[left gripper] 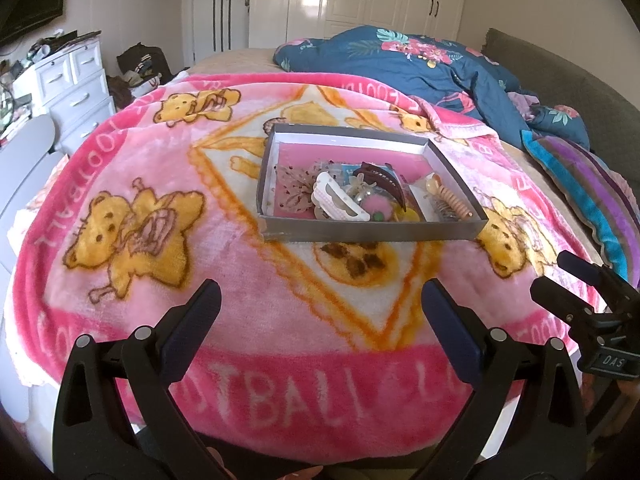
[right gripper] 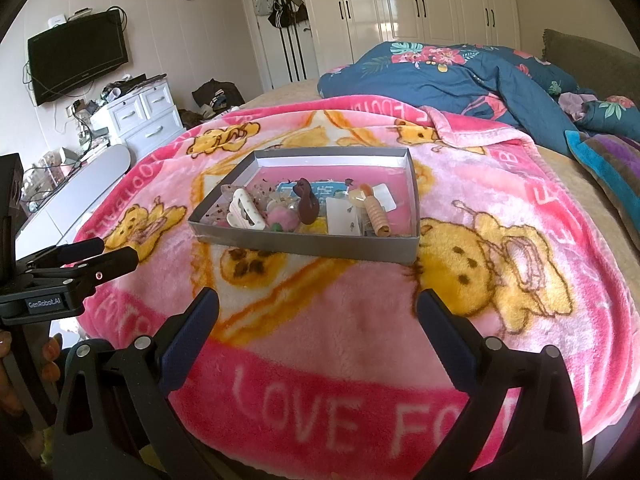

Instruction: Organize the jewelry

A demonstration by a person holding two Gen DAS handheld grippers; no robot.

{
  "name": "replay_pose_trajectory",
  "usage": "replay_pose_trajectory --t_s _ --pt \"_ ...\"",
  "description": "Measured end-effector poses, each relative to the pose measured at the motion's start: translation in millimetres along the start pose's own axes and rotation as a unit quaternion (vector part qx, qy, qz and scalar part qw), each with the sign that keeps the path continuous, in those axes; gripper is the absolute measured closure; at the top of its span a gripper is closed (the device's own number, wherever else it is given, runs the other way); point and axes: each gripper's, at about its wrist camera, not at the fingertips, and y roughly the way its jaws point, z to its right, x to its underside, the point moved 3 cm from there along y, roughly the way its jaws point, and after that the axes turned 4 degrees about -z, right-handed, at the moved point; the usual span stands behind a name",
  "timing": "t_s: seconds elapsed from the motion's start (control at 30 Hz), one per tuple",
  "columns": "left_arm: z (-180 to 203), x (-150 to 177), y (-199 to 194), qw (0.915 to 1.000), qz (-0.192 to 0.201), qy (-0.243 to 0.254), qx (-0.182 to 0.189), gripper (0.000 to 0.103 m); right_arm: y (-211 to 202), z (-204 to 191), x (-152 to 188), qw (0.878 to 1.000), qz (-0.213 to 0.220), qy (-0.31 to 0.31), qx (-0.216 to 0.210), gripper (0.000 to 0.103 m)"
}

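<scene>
A shallow grey box [left gripper: 372, 236] holding hair clips [left gripper: 340, 200] and trinkets sits mid-blanket on the pink bear blanket [right gripper: 360, 320]. Nearer than the box, the left gripper [left gripper: 320, 300] and right gripper [right gripper: 318, 308] both hover wide apart, empty.

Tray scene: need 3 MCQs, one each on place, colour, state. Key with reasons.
1. Where does the tray sit?
A. on the pink blanket
B. on the white dresser
C. on the floor

2. What colour is the blanket's lettering?
A. black
B. white
C. green

3. How does the right gripper stand?
A. shut on a hair clip
B. shut, empty
C. open, empty

Key: 1 A, the tray's grey wall rests on the bear-print blanket. 2 B, "LOVE" reads white on the dark pink band. 3 C, its fingers are spread wide apart over bare blanket, short of the tray; the left gripper stands likewise.
</scene>
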Motion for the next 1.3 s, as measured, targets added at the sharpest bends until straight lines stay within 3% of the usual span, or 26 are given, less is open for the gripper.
replay_pose_trajectory --t_s 0.77,1.03,1.3 --pt "-0.3 1.8 2.3 1.0 -0.006 -0.004 0.006 0.009 -0.1 3.3 0.1 1.0 -0.004 -0.001 0.005 0.004" --pt "-8.4 2.2 9.4 0.9998 -0.01 -0.015 -0.009 0.009 3.2 7.8 -2.2 1.0 -0.007 0.004 0.012 0.004" --pt "-42.3 -5.8 29.2 0.9974 -0.029 -0.054 -0.038 0.009 19.6 48.2 -8.5 0.998 -0.012 0.048 0.048 0.004"
